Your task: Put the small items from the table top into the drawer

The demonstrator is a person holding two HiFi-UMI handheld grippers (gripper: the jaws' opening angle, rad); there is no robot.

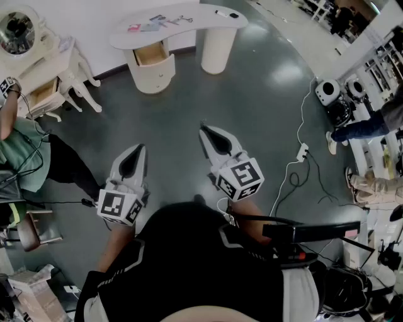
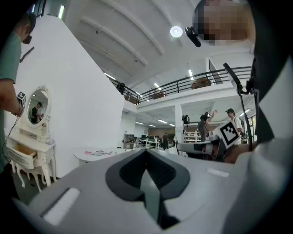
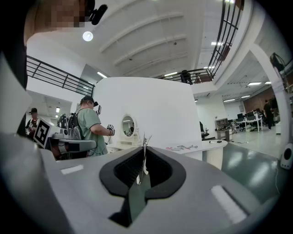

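Observation:
The white curved table (image 1: 208, 16) stands far ahead across the floor. Several small items (image 1: 160, 22) lie on its top, with a pink one (image 1: 133, 27) at the left and a dark pen (image 1: 224, 12) at the right. Under the top, a drawer (image 1: 151, 55) is pulled open and shows its wooden inside. My left gripper (image 1: 141, 147) (image 2: 146, 153) points level at the table, shut and empty. My right gripper (image 1: 203, 128) (image 3: 144, 147) does the same, its tips meeting with only a thin slit. Both are well short of the table (image 2: 98, 156) (image 3: 203, 147).
A white dressing table with a round mirror (image 1: 34, 56) stands at the left, and a person in a green shirt (image 1: 25, 154) is beside it. Cables and a power strip (image 1: 303, 151) lie on the floor at the right, near equipment (image 1: 334, 100) and another person's legs (image 1: 362, 129).

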